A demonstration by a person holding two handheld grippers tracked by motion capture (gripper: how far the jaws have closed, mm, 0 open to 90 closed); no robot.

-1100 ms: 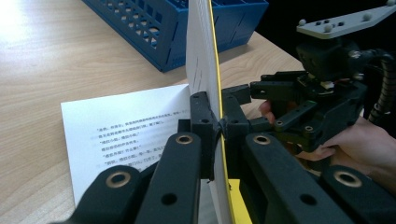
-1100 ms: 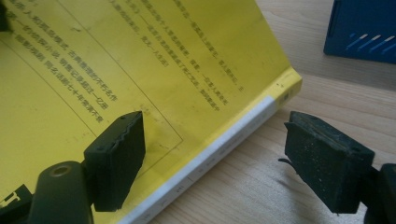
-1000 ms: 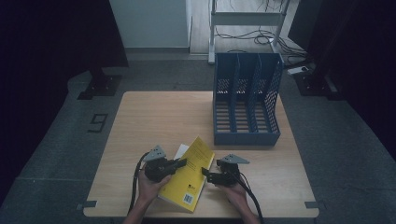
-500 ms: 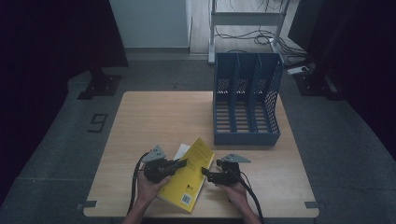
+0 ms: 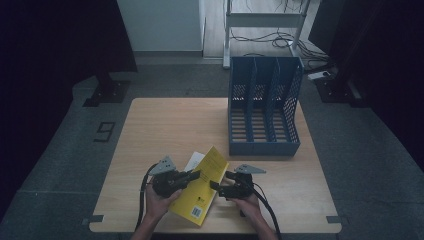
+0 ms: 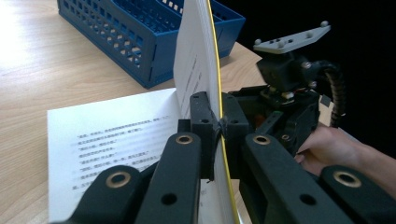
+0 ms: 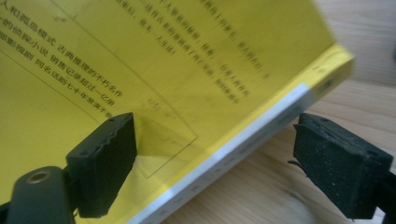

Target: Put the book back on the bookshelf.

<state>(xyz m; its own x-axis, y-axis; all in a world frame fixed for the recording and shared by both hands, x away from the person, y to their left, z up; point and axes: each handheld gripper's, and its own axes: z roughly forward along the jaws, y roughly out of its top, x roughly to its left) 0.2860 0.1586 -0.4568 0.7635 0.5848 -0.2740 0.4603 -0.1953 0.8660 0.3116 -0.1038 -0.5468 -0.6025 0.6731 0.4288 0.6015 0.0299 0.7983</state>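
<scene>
The left gripper (image 5: 196, 174) is pinching the yellow book's (image 5: 202, 187) raised cover; the right gripper (image 5: 216, 185), jaws just opening, is straddling its spine untouched.

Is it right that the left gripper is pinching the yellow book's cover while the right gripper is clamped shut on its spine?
Not quite. The left gripper does pinch the yellow book by its cover, but the right gripper is open: the right gripper view shows its jaws, which have just been opening, standing apart on either side of the spine, with neither pad pressing it.
</scene>
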